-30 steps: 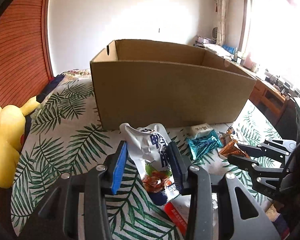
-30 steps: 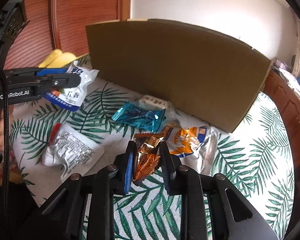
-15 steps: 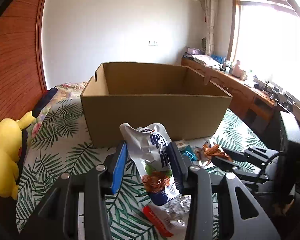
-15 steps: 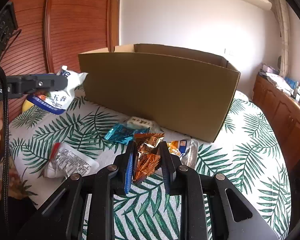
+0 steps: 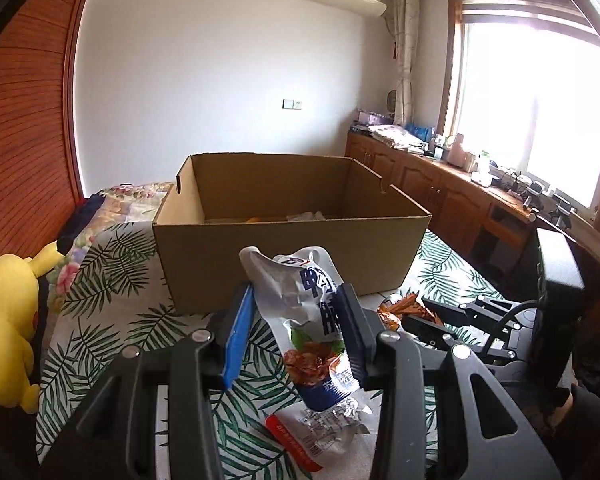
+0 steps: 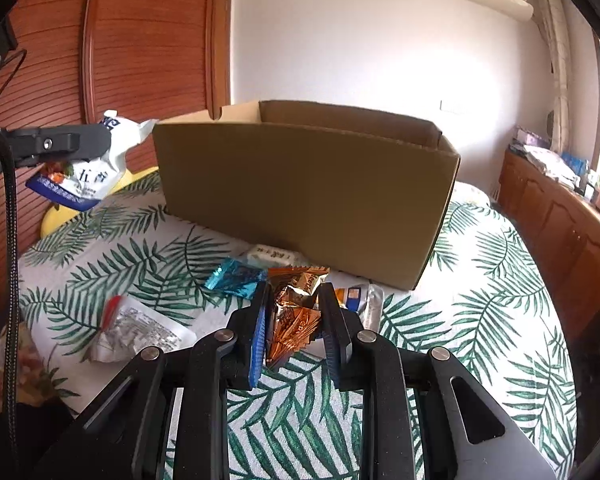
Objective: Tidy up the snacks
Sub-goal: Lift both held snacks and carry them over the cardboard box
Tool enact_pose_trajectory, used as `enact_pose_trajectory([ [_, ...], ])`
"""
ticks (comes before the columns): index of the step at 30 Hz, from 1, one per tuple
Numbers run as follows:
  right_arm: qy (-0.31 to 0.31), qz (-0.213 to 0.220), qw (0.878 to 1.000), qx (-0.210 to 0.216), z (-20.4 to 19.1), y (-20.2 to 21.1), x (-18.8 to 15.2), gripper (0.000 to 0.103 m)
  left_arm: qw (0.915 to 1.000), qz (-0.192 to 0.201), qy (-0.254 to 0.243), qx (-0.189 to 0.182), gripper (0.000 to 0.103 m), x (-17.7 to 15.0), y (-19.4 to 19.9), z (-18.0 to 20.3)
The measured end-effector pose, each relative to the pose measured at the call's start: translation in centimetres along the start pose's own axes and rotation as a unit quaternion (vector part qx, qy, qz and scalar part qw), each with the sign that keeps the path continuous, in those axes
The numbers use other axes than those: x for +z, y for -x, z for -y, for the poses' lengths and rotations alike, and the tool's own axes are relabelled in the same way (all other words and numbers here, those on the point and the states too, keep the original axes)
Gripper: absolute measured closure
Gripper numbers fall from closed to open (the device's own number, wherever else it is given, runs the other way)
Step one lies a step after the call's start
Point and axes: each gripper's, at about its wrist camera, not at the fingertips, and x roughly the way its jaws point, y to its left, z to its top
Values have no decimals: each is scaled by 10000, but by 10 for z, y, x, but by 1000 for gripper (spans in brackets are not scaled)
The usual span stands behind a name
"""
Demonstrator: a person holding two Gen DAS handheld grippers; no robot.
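Both jaws, clamped on a white pouch [image 5: 308, 320] and copper wrapper [image 6: 294, 312], rose above the palm-print bedspread [image 6: 480, 280].

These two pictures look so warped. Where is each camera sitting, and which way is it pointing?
Left wrist view: sits on the left gripper, looking along its fingers, which pinch a white snack bag, towards the open cardboard box; the right gripper pokes in from the right.
Right wrist view: sits on the right gripper, which pinches a copper foil snack, facing the box's outer wall; the left gripper enters from the left.
Shared: box, both grippers and their snacks, leaf-print cloth.
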Motion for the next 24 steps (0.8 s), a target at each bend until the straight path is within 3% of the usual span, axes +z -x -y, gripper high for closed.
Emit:
enact_pose_trajectory([
  [12,58,338,9994,-5,-3,22,44,80,9998,172,47,-51,63,26,-17,-14],
  [24,69,515,9986,7,20,-4,90,80,9996,281,58,-17,63,66,-57,-35],
])
